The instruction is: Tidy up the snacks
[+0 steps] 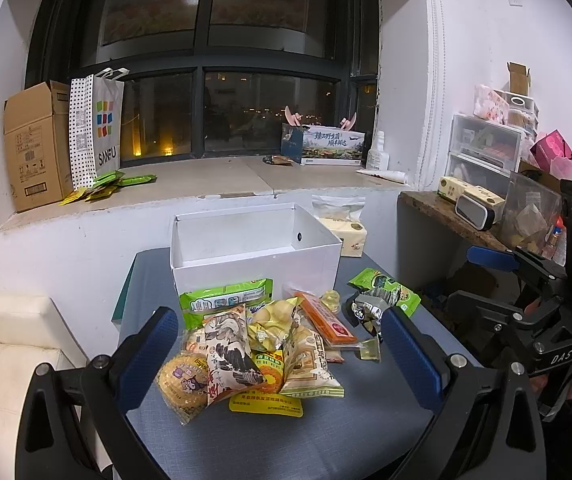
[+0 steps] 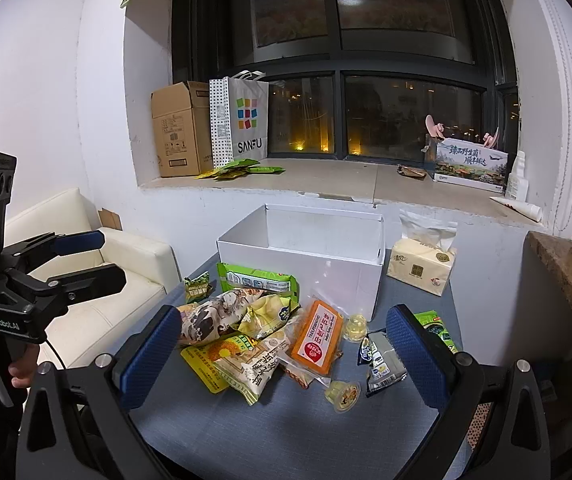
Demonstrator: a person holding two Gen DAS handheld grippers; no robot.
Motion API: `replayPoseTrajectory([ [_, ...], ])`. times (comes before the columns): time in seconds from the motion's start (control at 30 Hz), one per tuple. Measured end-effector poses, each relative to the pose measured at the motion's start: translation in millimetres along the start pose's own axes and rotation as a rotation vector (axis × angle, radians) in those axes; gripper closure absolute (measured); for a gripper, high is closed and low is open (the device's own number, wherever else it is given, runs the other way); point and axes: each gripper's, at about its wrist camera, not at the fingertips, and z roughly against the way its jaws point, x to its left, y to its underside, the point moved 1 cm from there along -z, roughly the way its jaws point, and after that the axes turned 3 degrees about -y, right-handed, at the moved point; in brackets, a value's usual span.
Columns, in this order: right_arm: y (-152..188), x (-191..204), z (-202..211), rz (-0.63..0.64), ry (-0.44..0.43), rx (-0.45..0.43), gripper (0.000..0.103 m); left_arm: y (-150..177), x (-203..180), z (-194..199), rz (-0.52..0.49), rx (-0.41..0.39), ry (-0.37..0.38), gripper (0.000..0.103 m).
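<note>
You held both grippers above the near edge of the grey table (image 1: 386,432), and neither touched anything. Your left gripper (image 1: 279,354) had its jaws spread wide and empty, framing the heap of snacks (image 1: 253,344); your right gripper (image 2: 281,354) was likewise spread and empty. The snacks lay piled in front of the open white box (image 2: 302,264), with the orange packet (image 2: 318,338) on the heap's right and a jelly cup (image 2: 342,396) apart. A tissue pack (image 2: 422,266) sat beside the box.
</note>
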Motion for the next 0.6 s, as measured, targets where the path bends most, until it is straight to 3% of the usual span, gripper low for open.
replayPoseTrajectory([
  [0.6,0.1,0.4,-0.2,0.002,-0.001,0.001,0.000,1.0,0.0,0.0,-0.001,-0.001,0.004,0.000],
])
